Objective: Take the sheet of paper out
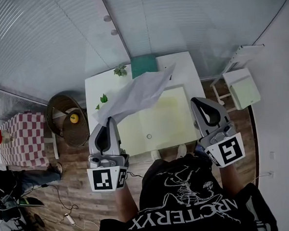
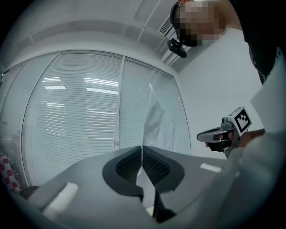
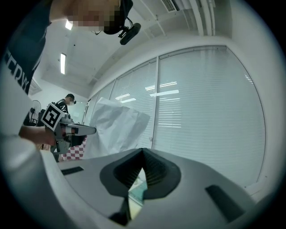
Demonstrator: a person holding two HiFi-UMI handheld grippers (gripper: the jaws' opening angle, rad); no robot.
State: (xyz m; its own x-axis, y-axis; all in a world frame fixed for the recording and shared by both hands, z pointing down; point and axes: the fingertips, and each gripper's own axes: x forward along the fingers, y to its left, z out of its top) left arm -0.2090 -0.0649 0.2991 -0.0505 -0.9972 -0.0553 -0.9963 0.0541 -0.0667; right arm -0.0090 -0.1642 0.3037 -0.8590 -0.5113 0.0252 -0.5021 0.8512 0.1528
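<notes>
One thin sheet of paper (image 1: pixel 133 96) hung rumpled above the tabletop (image 1: pixel 183 68), its corner pinched in the clenched left gripper (image 1: pixel 109 120). It looked light, floppy and easily torn, so an edge hold suited it. Over the tabletop's near edge, the right gripper (image 1: pixel 197 103) was closed on nothing.

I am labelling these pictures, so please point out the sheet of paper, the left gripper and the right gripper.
sheet of paper (image 1: pixel 133 96): head view, middle of the raised sheet.
left gripper (image 1: pixel 107 121): head view, at its fingertips.
right gripper (image 1: pixel 194 100): head view, at its fingertips.
</notes>
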